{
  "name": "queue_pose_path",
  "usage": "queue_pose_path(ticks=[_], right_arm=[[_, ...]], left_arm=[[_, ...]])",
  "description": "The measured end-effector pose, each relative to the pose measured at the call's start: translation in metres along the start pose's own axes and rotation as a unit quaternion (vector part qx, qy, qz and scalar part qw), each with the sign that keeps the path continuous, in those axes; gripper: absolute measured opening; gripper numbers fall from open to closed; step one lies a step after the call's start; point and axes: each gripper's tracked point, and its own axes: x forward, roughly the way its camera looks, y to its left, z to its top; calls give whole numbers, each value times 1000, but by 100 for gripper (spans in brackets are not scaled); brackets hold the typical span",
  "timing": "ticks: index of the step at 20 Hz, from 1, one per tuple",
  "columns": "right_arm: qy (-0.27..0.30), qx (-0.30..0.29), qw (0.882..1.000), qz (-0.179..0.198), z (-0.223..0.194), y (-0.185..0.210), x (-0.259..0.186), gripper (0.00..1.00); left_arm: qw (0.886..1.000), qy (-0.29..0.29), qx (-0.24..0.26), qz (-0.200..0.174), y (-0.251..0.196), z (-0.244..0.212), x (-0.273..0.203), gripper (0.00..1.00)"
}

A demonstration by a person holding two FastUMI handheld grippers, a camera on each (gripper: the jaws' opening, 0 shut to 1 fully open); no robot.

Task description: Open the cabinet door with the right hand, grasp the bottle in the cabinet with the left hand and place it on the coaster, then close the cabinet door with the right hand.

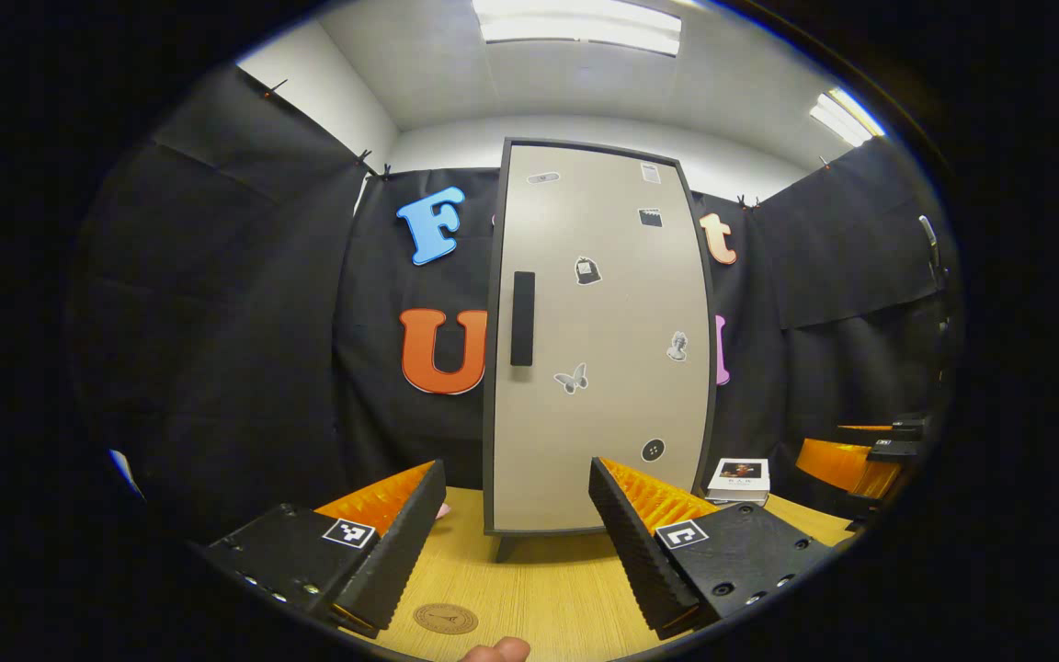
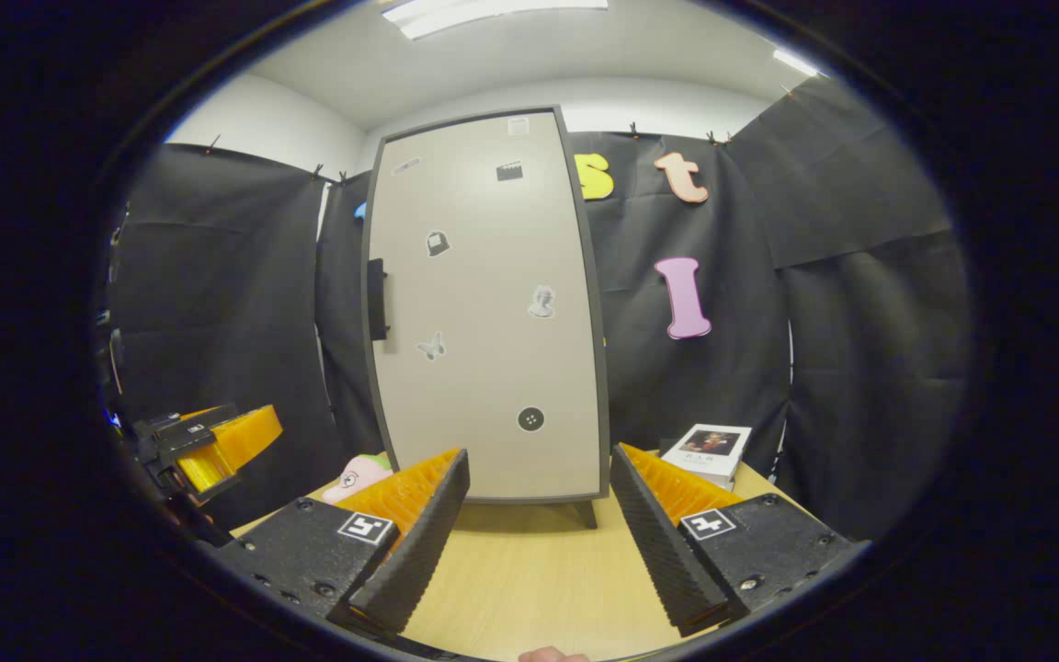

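Observation:
A tall pale cabinet [image 1: 598, 349] with a dark frame stands shut on the wooden table [image 1: 529, 588], its door dotted with small stickers. A dark vertical handle [image 1: 522, 318] sits at the door's left edge. The same cabinet [image 2: 488, 303] and handle [image 2: 377, 299] appear in the right gripper view. A round brown coaster [image 1: 445, 618] lies on the table near my left gripper [image 1: 516, 487], which is open and empty, a short way in front of the cabinet. My right gripper [image 2: 539, 473] is open too, facing the door. The bottle is hidden behind the shut door.
A small white box [image 1: 739, 480] stands right of the cabinet, also seen as the box [image 2: 709, 450] in the right gripper view. A pink soft toy [image 2: 355, 476] lies left of the cabinet. The other gripper [image 2: 208, 441] hovers at the left. Black cloth walls surround the table.

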Motion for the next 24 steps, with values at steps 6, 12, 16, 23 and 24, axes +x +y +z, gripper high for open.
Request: queue_pose_path(ticks=[6,12,16,23,24], right_arm=[[-16,-18,999,38,29,15,19,99],[-14,-41,994,97,59,50,53,98],[-12,-39,987,153,83,88,83,99],[-28,-55,977,205,112,147,145,99],[-24,-51,975,213,113,155,152,99]], left_arm=[[1000,0,4,-1,-3,-1,-4,95],[1000,5,5,-6,-8,-6,-11,95],[1000,12,5,1,-4,-11,-18,95],[1000,10,13,19,5,-7,-27,95],[1000,9,13,21,6,-7,-28,95]])
